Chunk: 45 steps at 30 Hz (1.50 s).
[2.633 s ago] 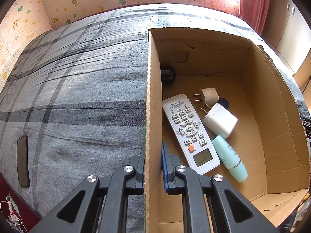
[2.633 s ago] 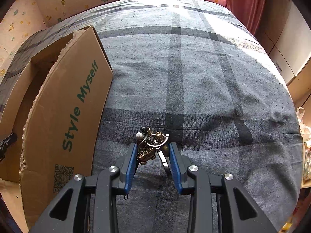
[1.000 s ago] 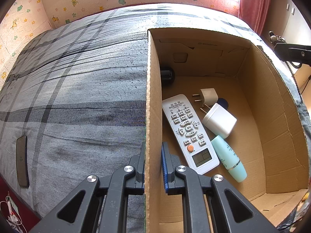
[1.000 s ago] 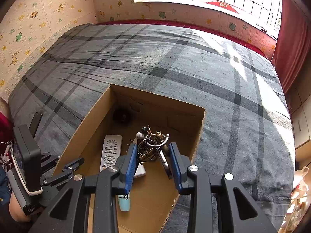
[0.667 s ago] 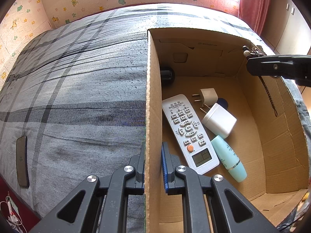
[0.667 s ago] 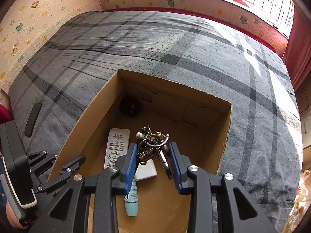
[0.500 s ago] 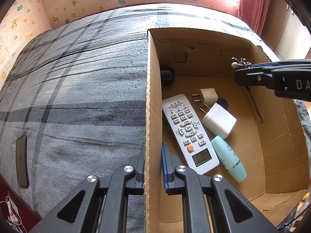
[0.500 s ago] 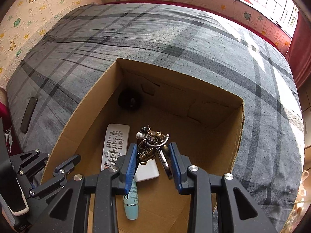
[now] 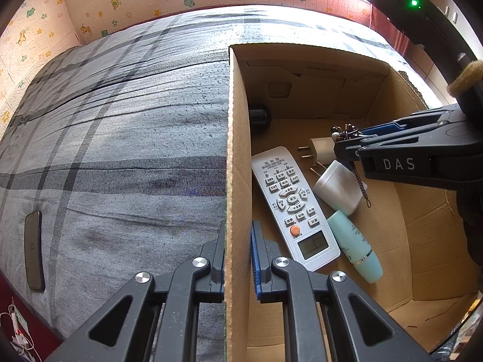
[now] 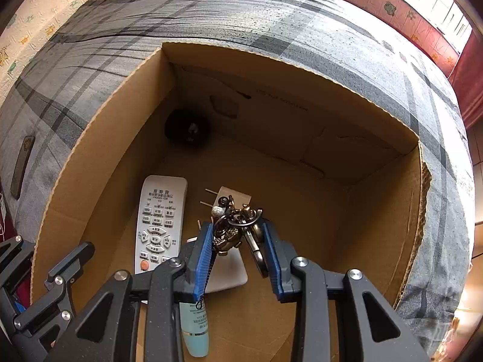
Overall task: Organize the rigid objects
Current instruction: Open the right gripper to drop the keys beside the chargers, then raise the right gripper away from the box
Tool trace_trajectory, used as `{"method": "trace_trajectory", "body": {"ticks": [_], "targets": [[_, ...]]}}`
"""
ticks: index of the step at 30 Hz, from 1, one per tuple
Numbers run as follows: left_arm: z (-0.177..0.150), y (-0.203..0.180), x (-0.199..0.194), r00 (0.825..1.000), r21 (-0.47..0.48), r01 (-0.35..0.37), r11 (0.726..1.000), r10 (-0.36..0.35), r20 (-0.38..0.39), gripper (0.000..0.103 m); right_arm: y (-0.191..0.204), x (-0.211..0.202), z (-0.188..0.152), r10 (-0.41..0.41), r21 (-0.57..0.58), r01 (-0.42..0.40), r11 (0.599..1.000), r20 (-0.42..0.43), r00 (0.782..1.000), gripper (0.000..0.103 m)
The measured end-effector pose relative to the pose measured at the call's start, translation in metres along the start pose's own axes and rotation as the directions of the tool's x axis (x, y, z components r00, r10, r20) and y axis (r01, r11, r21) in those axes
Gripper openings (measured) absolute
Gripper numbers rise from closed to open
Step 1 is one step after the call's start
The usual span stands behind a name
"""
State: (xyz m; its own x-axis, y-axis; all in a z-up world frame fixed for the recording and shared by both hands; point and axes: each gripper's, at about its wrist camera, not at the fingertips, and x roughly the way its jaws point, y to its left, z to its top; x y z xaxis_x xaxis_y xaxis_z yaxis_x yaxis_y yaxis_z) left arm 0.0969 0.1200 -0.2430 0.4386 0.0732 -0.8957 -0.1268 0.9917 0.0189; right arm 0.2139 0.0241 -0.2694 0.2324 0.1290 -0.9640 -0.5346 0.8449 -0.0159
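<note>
Hanging above the open cardboard box (image 10: 377, 199), the right gripper (image 10: 238, 241) is clenched on a bunch of keys with brass charms (image 10: 234, 226). The bunch sits between the two blue pads (image 10: 203, 250), pressed on both sides, with its rings, a small pale bead and a dark bead sticking out past the fingertips toward the far wall of the box. A long key hangs along the inner face of the right-hand pad. In the left wrist view the same gripper (image 9: 347, 141) reaches in from the right side of the box, the bunch (image 9: 344, 131) showing at its tips and a thin dark cord (image 9: 360, 185) dangling from it over the box floor.

On the box floor, below the held bunch, lie a white remote control (image 10: 160, 220), a white plug adapter (image 9: 320, 147), a white block-shaped charger (image 9: 338, 187) and a pale blue tube (image 9: 354, 246). A dark round object (image 10: 187, 129) lies in the box's far left corner.

The left gripper (image 9: 238, 253) is clamped on the near left wall of the box (image 9: 237, 181), one finger outside and one inside, pads pressed to the cardboard.

The box stands on a grey plaid bedspread (image 9: 120, 135). Well left of the box, near the bed's edge, lies a dark phone (image 9: 33, 250).
</note>
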Motion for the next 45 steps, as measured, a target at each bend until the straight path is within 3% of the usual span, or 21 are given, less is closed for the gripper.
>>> {"method": "trace_trajectory", "body": {"ticks": [11, 19, 33, 45], "targets": [[0.000, -0.002, 0.000, 1.000, 0.001, -0.001, 1.000, 0.001, -0.001, 0.013, -0.002, 0.005, 0.003, 0.001, 0.019, 0.000, 1.000, -0.010, 1.000, 0.037], [0.000, -0.001, -0.001, 1.000, 0.000, -0.001, 1.000, 0.001, -0.001, 0.013, -0.008, -0.017, 0.003, 0.021, 0.038, -0.023, 0.999, 0.059, 0.998, 0.072], [0.002, 0.001, -0.001, 1.000, 0.001, -0.005, 1.000, 0.005, -0.006, 0.013, -0.018, -0.067, -0.011, -0.019, 0.101, 0.007, 0.995, 0.122, 0.992, 0.077], [0.004, -0.003, -0.002, 1.000, 0.012, -0.015, 1.000, 0.015, -0.009, 0.013, -0.037, -0.112, -0.060, -0.062, 0.179, 0.031, 0.983, 0.168, 0.984, 0.088]]}}
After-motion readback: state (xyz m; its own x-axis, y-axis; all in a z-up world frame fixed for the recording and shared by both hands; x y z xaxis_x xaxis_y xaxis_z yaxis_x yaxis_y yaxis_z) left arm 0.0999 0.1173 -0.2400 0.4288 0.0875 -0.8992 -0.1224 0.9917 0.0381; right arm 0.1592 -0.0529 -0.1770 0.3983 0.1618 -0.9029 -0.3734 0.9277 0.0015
